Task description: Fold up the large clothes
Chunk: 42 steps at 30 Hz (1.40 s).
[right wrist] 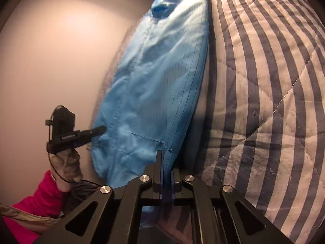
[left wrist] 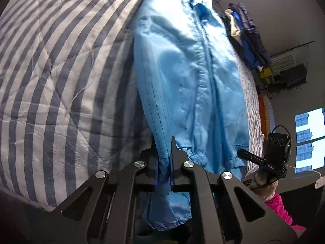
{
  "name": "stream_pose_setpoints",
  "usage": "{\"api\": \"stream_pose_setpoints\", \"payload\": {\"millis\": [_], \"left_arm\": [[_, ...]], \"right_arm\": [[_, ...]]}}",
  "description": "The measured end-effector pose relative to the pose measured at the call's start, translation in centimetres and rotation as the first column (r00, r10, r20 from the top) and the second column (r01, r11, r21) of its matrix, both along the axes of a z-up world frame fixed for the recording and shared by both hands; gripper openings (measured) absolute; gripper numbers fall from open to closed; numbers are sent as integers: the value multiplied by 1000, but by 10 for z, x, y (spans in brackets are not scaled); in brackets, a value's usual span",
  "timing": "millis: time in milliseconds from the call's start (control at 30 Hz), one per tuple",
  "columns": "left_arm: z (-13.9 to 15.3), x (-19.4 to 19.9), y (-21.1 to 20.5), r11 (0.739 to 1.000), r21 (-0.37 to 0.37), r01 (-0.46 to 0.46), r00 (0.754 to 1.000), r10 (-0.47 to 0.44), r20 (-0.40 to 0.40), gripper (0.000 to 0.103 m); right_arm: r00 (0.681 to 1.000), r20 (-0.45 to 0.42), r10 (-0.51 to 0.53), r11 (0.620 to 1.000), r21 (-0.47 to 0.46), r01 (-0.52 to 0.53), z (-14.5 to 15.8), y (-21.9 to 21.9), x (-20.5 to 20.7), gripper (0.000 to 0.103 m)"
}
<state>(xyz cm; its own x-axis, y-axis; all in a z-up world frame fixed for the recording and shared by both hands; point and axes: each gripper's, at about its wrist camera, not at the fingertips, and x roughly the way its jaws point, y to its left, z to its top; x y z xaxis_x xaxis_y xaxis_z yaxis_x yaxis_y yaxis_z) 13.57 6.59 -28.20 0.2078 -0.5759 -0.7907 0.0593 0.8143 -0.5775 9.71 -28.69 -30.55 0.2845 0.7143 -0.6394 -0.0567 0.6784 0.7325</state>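
Your left hand-held gripper [left wrist: 162,150] is clenched on the elastic cuff [left wrist: 162,162] of the light blue pinstriped garment [left wrist: 182,77], and your right hand-held gripper [right wrist: 162,162] pinches a thin edge of the same fabric near its pocket seam [right wrist: 150,137]. You have the garment stretched lengthwise over the blue-and-white striped quilt [left wrist: 50,81] on the bed, beside a pile of dark clothes [left wrist: 249,38]

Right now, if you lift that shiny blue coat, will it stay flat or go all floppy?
Probably floppy: the blue coat already wrinkles and sags where the left gripper pinches it. It looks thin, so likely light. Its sheen suggests it may slide on the striped quilt.
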Motion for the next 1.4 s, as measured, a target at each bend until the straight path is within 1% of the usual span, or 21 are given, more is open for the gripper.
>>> {"api": "stream_pose_setpoints", "payload": {"millis": [100,200,300,500,667,833,1000,1100,1167,1233,1400], "left_arm": [[2,0,-2,1000,-2,-13,1000,13,5,4],[4,-2,0,999,-34,-33,999,33,4,3],[10,-4,-2,999,-36,-33,999,34,21,3],[17,-2,5,995,-81,-53,998,55,17,3],[34,10,5,992,-117,-57,998,61,32,3],[65,39,-3,992,-122,-39,994,51,95,3],[89,76,-13,992,-120,-27,990,43,136,3],[100,105,-21,994,-105,-18,985,35,166,3],[100,125,-25,995,-97,-17,985,34,169,3],[94,147,-28,996,-79,-39,986,51,161,3],[61,187,-33,995,-47,-82,990,87,112,3]], "right_arm": [[1000,7,15,1000,6,-15,1,1,2,3],[1000,9,17,1000,18,-17,0,2,3,1],[999,24,22,1000,22,-22,5,3,4,0],[999,43,-11,996,89,8,10,-7,9,0],[997,79,-27,993,120,17,18,-11,8,0],[989,137,-52,993,114,37,33,-14,23,0],[978,191,-81,994,84,66,56,-19,61,0],[974,206,-89,995,54,80,63,-21,87,0],[974,203,-98,995,23,95,63,-22,108,0],[975,193,-109,994,0,111,60,-23,127,0],[983,141,-120,989,-70,131,38,-25,170,0]]}}
